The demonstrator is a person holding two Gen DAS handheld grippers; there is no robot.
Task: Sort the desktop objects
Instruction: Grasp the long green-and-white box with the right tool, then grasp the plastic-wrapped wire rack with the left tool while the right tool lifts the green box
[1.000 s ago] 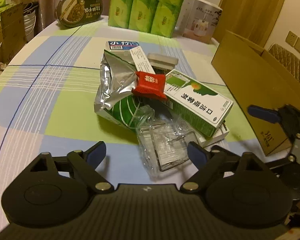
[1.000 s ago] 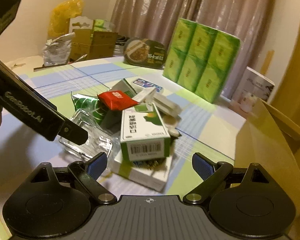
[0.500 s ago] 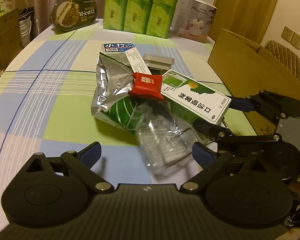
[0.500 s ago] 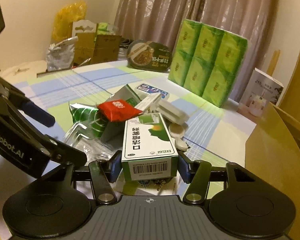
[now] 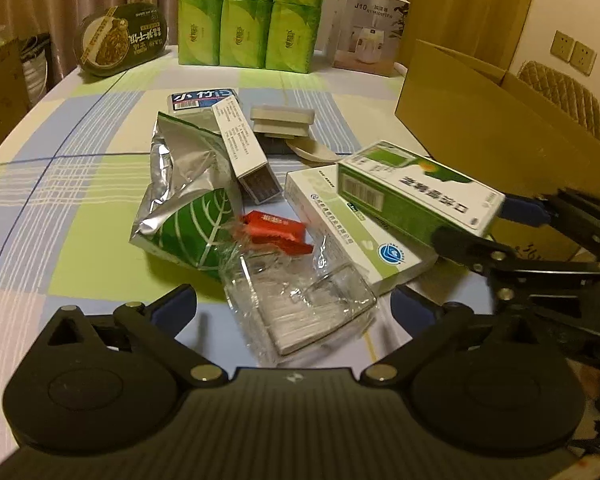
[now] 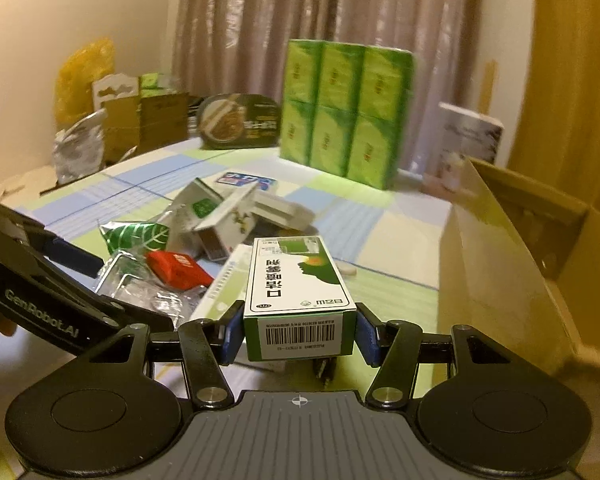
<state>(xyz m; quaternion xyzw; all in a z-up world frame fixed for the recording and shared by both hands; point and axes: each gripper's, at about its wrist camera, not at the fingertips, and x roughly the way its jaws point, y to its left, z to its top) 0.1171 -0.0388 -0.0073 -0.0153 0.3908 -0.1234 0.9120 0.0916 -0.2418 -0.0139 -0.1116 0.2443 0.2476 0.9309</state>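
Green box [image 6: 298, 300], pinched at its barcode end by the right tool [image 6: 298, 338], seems lifted off the bench [image 5: 80, 216] pile, so next comes the carton [image 6: 512, 264]; left tool [image 5: 294, 304] spread, empty.

Cartons: four [image 5: 416, 196]. Foil bag: one [image 5: 180, 200]. Red sachet: one [image 5: 274, 230].

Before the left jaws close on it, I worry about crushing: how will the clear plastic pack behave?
The clear plastic pack looks thin and crinkled, so it will probably flex and slip. Its loose film likely snags the red packet touching it. Probably light.
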